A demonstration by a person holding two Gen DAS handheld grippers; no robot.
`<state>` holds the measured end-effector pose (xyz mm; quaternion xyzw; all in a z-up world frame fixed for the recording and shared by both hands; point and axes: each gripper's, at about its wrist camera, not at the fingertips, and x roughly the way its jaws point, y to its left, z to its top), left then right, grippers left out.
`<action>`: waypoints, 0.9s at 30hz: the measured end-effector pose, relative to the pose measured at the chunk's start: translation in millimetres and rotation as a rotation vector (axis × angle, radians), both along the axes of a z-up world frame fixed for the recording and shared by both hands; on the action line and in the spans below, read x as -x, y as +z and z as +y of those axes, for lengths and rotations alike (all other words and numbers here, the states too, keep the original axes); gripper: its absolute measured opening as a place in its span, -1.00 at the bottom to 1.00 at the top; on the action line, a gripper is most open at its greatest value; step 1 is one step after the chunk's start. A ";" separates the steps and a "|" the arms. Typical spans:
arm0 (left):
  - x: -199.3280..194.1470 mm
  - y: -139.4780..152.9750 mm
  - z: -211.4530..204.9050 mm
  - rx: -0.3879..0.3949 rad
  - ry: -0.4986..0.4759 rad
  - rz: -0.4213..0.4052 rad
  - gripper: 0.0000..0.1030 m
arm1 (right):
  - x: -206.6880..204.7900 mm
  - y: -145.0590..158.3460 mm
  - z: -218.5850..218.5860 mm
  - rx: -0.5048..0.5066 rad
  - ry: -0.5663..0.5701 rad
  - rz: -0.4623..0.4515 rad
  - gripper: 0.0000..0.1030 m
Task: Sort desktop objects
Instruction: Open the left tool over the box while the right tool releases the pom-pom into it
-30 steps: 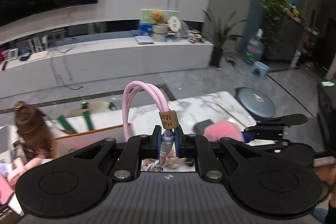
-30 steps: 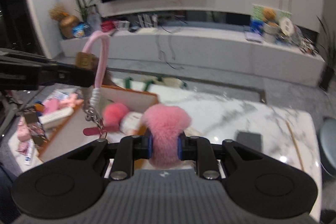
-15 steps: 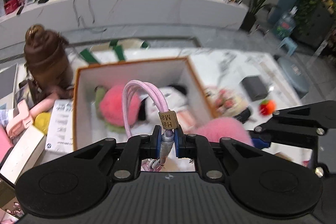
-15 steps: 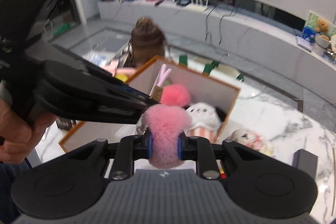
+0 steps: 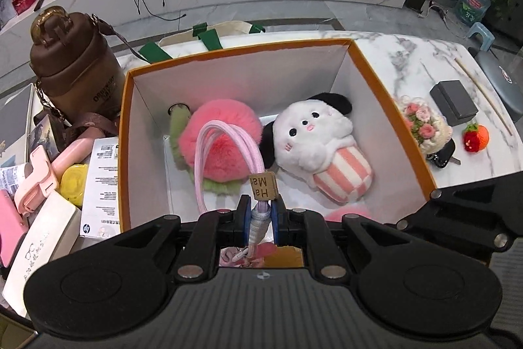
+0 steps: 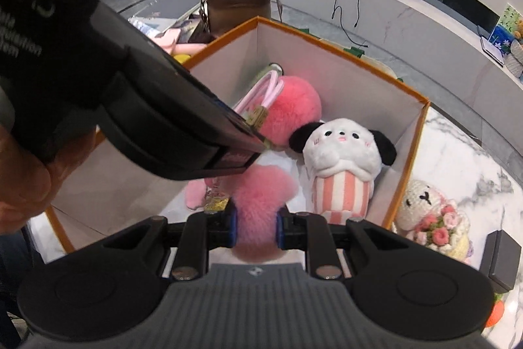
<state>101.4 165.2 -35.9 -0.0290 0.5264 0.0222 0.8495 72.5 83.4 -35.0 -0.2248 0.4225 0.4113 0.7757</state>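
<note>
Orange-rimmed box (image 5: pixel 394 107): pink pompom (image 5: pixel 225 139) and white plush (image 5: pixel 322 146) already inside; pink keychain charm over its opening, left gripper (image 5: pixel 260 218) pinching the cord (image 5: pixel 225 149), right gripper (image 6: pixel 255 226) clamped on the fluffy charm (image 6: pixel 258 205), unreleased; crochet lamb (image 6: pixel 431 218) and strawberry (image 5: pixel 475 138) remain on surface.

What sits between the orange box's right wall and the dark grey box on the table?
The crocheted sheep with flowers lies between the orange box wall and the dark grey box, seen in the left wrist view.
</note>
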 end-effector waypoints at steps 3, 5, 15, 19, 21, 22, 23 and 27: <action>-4.4 -6.0 -0.4 -0.006 -0.001 0.017 -0.74 | -1.4 -7.1 3.0 0.011 0.002 0.012 -0.57; -6.8 -9.8 0.0 -0.010 0.000 0.028 -0.73 | -1.7 -11.1 4.3 0.022 0.003 0.014 -0.56; -4.5 -4.8 4.1 -0.030 0.034 -0.004 0.05 | -2.7 -12.8 -5.5 0.023 -0.020 0.017 -0.26; -3.6 -3.1 2.9 -0.040 0.048 -0.014 0.30 | -2.7 -4.1 -14.7 -0.002 -0.034 0.013 -0.25; -3.0 -1.7 -0.3 -0.062 0.052 -0.029 0.38 | -3.7 1.9 -21.0 -0.023 -0.045 0.011 -0.21; -2.2 -0.1 -1.5 -0.065 0.053 -0.041 0.38 | -4.3 5.5 -24.7 -0.038 -0.052 0.010 -0.16; -1.5 1.9 -1.7 -0.059 0.056 -0.051 0.38 | -4.9 10.0 -29.4 -0.056 -0.059 0.011 -0.15; 2.6 13.9 0.4 0.017 0.078 -0.110 0.49 | -7.6 27.5 -47.8 -0.123 -0.089 0.005 -0.12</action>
